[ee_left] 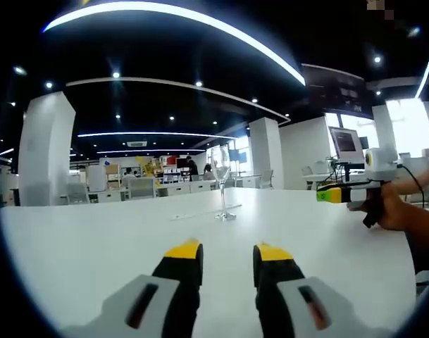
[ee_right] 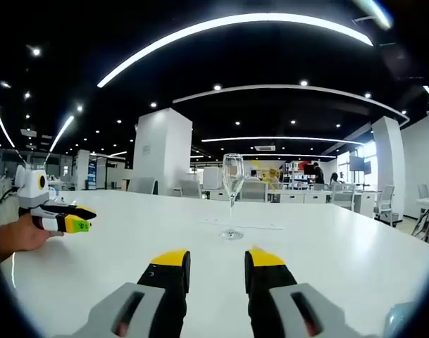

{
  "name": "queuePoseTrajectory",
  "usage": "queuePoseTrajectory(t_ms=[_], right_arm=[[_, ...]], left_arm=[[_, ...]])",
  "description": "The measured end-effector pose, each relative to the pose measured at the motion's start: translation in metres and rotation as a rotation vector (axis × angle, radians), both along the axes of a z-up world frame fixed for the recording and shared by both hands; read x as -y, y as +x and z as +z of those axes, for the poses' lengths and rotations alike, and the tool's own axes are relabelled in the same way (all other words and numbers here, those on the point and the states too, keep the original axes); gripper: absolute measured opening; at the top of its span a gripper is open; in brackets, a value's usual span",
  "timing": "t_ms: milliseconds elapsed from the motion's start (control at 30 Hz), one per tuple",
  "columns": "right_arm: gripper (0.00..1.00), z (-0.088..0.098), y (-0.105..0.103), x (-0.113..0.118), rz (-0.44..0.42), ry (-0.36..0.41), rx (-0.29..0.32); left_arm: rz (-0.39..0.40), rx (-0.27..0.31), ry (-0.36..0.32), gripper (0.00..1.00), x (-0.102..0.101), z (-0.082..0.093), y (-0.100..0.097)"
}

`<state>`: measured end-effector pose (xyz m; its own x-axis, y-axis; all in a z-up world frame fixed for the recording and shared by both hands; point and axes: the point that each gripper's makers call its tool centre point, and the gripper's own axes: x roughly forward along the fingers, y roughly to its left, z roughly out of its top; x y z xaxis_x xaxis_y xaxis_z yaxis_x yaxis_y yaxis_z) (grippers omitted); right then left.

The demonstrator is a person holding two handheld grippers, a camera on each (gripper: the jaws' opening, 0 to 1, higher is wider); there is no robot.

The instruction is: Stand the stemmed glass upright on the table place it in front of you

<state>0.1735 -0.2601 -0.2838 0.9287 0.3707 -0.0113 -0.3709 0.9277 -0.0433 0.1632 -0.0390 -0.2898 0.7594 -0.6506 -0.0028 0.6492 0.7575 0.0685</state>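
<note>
Here the stemmed glass (ee_right: 232, 194) stands upright on the white bench (ee_right: 355, 260), its foot flat on the surface and its clear bowl rising against the bright office behind. It sits well in from every visible edge of the bench, out in the open middle, with a thin straight line on the bench top just beside its foot.

In the right gripper view, the right gripper (ee_right: 215, 262) points straight at the glass, which stands ahead of the yellow fingertips and well apart from them, lined up with the gap between the jaws. The jaws are parted by a narrow gap and hold nothing. The left gripper (ee_right: 77, 224) comes in from the left side of this view, held in a person's hand (ee_right: 17, 236) above the bench, well away from the glass.

In the left gripper view, the left gripper (ee_left: 228, 252) also faces the glass (ee_left: 222, 189), which stands farther off, ahead of the fingertips and roughly in line with the gap. Its jaws are likewise a little apart and empty. The right gripper (ee_left: 330, 195) reaches in from the right there, gripped by a hand (ee_left: 397, 211), off to the side of the glass.
</note>
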Motion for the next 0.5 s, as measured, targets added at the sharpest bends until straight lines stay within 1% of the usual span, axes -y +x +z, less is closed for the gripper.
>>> queuePoseTrajectory(t_ms=[100,200,267,500], right_arm=[[0.34,-0.0016,0.0009,-0.0009,0.005,-0.001,-0.005],[0.34,-0.002,0.0004,-0.0023,0.01,-0.007,-0.003],[0.34,-0.0026,0.0004,-0.0035,0.014,-0.011,-0.005],[0.34,-0.0043,0.0015,-0.0037,0.014,-0.013,-0.008]], left_arm=[[0.013,-0.018,0.02,0.29,-0.0014,-0.0055,0.0034],[0.009,-0.022,0.021,0.29,-0.0012,-0.0068,0.0027],[0.01,-0.021,0.033,0.29,-0.001,-0.008,0.0027],[0.008,-0.015,0.04,0.29,-0.0005,-0.0078,0.0025]])
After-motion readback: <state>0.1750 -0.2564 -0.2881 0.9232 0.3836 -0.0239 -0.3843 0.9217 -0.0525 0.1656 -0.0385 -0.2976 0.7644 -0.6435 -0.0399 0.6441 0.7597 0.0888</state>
